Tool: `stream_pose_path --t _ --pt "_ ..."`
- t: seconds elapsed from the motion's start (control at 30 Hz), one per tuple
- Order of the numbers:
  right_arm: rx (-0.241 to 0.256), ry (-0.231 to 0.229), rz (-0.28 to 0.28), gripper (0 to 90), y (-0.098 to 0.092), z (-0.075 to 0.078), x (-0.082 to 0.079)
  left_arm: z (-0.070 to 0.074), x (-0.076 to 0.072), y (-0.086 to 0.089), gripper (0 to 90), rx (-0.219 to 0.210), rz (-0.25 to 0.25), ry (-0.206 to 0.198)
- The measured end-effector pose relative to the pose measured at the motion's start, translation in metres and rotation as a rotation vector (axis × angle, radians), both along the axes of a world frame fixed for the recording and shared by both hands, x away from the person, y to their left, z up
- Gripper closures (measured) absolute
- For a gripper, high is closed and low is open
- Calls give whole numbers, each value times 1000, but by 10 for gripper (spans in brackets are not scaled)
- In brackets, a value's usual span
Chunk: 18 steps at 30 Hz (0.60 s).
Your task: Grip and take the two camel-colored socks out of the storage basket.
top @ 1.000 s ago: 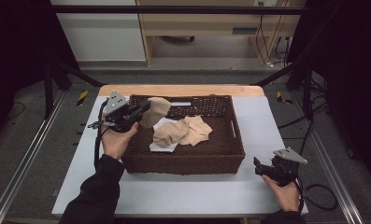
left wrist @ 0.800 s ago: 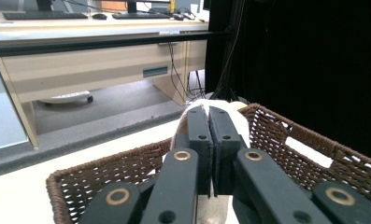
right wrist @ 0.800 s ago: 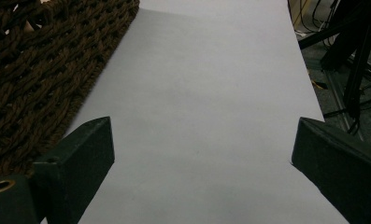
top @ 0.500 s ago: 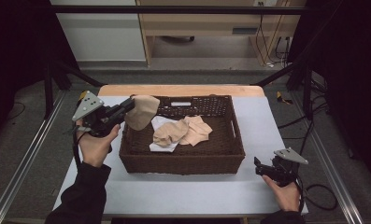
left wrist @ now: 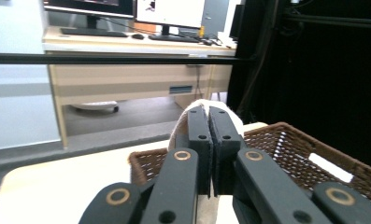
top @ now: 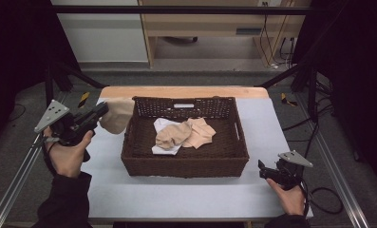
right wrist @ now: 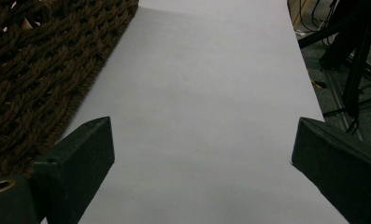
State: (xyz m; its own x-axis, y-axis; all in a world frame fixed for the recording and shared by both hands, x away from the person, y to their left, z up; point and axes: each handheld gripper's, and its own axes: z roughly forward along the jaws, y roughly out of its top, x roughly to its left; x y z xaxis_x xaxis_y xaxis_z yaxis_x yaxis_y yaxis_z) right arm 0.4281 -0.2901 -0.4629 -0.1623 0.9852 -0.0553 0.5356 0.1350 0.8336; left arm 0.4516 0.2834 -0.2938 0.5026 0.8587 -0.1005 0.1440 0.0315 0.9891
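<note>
The soft beige cloth piece (top: pixel 116 115) hangs in the air just outside the left end of the dark brown woven wicker basket (top: pixel 143 159), above the pale grey tabletop (top: pixel 176 194) near the table's far left corner. The left gripper (top: pixel 102 110) has it pinched: in the left gripper view its two black jaws stand pressed together with the pale fabric (left wrist: pixel 223 114) bulging behind and around their tips. The cloth droops in a rounded, limp fold, its lower edge level with the basket's rim and close to it; whether it touches the wicker cannot be told.

The basket is rectangular, with thick braided walls and a handle slot in its far wall. Inside lie a crumpled tan cloth (top: pixel 174 137), a second lighter peach cloth (top: pixel 199 132) beside it, and a white cloth (top: pixel 163 126) partly under them. These sit loosely in the middle, leaving bare woven floor around them.

Left of the basket a band of tabletop lies free beneath the held cloth, reaching to the table's left edge. In front of the basket a broad smooth strip runs to the near edge.

The right gripper (top: pixel 264 171) rests low at the near right corner, well apart from the basket. In the right gripper view its jaws are spread wide with nothing but matt grey tabletop (right wrist: pixel 206 116) between them, the braided basket wall (right wrist: pixel 38 70) at the left.
</note>
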Motion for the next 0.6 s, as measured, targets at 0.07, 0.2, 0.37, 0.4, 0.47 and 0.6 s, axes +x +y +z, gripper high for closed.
stream_pose_path --t 0.07,0.2,0.37,0.4,0.47,0.6 --pt "0 0 -1 62 0 0 0 -6 -3 12 879 3 31 6" --pt "-1 4 0 62 0 0 0 -20 -5 25 879 5 54 39" --pt "-1 5 -1 63 0 0 0 -40 -4 38 879 35 91 87" --pt "-3 5 0 63 0 -1 0 -45 -4 40 879 44 98 99" --pt "-7 5 0 63 0 -1 0 -49 -4 43 879 49 104 114" --pt "-9 8 2 65 1 -2 0 -61 -3 47 879 63 119 150"
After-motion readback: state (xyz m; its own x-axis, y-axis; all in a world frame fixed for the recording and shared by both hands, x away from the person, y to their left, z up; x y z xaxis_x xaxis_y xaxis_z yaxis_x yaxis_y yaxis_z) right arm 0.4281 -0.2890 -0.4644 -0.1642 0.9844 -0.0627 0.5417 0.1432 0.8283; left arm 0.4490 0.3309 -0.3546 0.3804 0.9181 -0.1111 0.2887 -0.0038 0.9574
